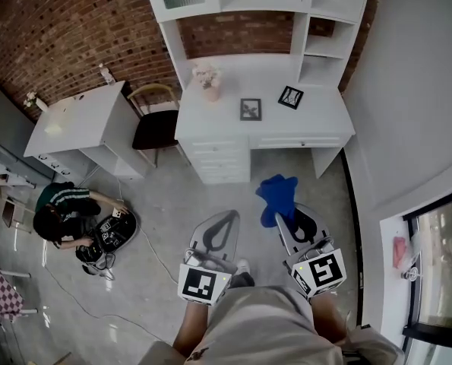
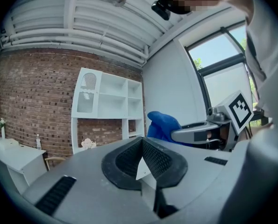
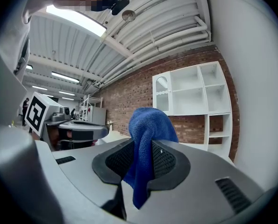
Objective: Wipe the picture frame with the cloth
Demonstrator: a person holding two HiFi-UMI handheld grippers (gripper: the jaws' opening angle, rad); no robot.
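Head view: both grippers are held low in front of the person, over the floor. The left gripper (image 1: pixel 227 217) has its jaws shut together with nothing between them; the left gripper view confirms the pads meet on empty air. The right gripper (image 1: pixel 289 215) has its jaws clamped on the blue cloth (image 1: pixel 277 196), which bunches up above the tips and hangs below them in the right gripper view (image 3: pixel 148 139).

Farther ahead, well apart from both grippers, stands the white desk (image 1: pixel 324 116). Two picture frames rest on its top. The grey picture frame (image 1: pixel 250 109) sits near the middle, closer to the front edge. The black picture frame (image 1: pixel 290 97) sits to its right, closer to the back edge and turned at an angle. Which frame the task means cannot be told.

Both frames lie straight ahead of the jaws. The cloth-carrying right gripper is judged the nearer one to either. Both look nearly square, so no long axis is readable. Wiping has not begun; an approach to the desk comes first.
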